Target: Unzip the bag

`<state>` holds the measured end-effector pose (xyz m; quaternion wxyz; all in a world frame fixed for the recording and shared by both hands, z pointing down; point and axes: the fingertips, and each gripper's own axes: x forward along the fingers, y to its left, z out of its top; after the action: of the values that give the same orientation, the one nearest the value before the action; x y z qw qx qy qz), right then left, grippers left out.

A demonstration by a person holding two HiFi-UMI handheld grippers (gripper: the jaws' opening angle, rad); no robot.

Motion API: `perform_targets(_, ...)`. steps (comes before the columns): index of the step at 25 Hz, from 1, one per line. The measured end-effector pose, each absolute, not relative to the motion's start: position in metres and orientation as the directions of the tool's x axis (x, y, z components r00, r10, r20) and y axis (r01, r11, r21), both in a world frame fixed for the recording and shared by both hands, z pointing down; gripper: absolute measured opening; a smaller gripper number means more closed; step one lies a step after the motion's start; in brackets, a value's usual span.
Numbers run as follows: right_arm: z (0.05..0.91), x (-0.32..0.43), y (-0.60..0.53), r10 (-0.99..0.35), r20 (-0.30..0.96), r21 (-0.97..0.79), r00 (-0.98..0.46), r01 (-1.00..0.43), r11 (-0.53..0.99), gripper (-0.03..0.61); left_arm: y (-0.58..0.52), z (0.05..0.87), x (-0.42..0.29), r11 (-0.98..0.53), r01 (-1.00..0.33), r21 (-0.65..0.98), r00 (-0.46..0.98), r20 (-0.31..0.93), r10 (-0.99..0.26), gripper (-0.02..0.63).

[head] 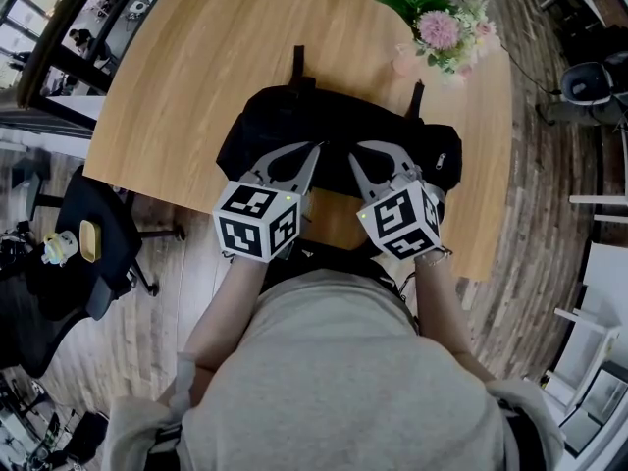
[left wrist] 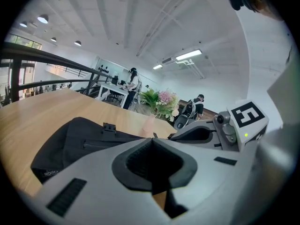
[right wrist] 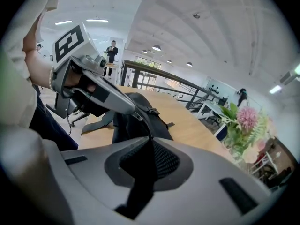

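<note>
A black bag (head: 339, 126) lies on the wooden table (head: 186, 86), close to its near edge. Both grippers meet at the bag's near side, almost tip to tip. My left gripper (head: 316, 149) is shut, and in the right gripper view its tips (right wrist: 135, 110) pinch the bag (right wrist: 140, 123) at the end of the zip line (right wrist: 147, 127). The zip runs straight from there into my right gripper (right wrist: 151, 140), which is shut on a thin black zip pull. In the left gripper view the left gripper (left wrist: 151, 142) shows closed jaws, with the bag (left wrist: 65, 144) beyond them.
A vase of pink flowers (head: 442, 29) stands at the table's far right corner. A black office chair (head: 83, 248) sits on the floor to the left. People stand far off in the room behind. The table's near edge is just under the grippers.
</note>
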<state>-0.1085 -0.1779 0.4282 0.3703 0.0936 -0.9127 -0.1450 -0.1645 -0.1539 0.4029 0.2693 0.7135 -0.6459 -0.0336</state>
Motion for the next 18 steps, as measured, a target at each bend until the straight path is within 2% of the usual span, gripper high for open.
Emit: perform_targets(18,0.422,-0.113,-0.188,-0.318,0.621,0.311,-0.716,-0.147,0.939,0.032,-0.133,0.408,-0.218,0.092,-0.911,0.403,0.046,0.32,-0.946,0.021)
